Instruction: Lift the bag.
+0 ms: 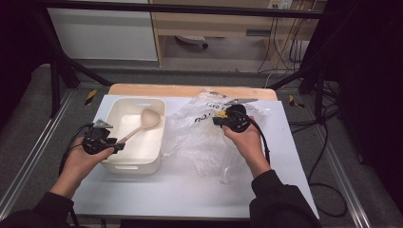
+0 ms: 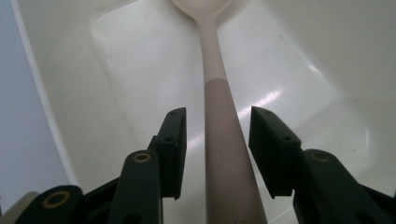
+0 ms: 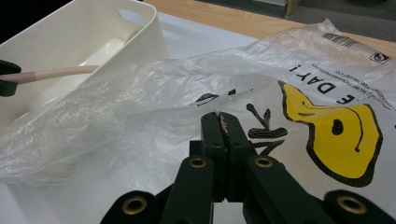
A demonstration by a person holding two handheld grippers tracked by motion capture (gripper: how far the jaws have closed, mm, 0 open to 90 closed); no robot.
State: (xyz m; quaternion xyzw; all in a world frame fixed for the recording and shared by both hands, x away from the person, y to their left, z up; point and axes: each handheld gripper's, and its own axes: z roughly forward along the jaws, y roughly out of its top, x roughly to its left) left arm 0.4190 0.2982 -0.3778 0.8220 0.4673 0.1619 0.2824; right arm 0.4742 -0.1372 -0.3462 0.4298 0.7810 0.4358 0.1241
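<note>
A pale spoon (image 1: 142, 124) lies slanted in a white plastic bin (image 1: 138, 101), its bowl toward the far side. My left gripper (image 1: 119, 146) reaches over the bin's near left rim. In the left gripper view its jaws (image 2: 217, 126) stand on either side of the spoon handle (image 2: 222, 140), with a narrow gap on each side. A clear plastic bag (image 1: 204, 140) with a yellow print lies right of the bin. My right gripper (image 1: 217, 121) rests on the bag's far part, its jaws (image 3: 219, 116) pressed together where the bag's film (image 3: 140, 93) bunches up at the tips.
The bin (image 3: 70, 37) and bag sit on a white mat (image 1: 190, 190) over a wooden table (image 1: 190, 90). Black frame posts stand at the far left and far right corners. Cables trail on the floor to the right.
</note>
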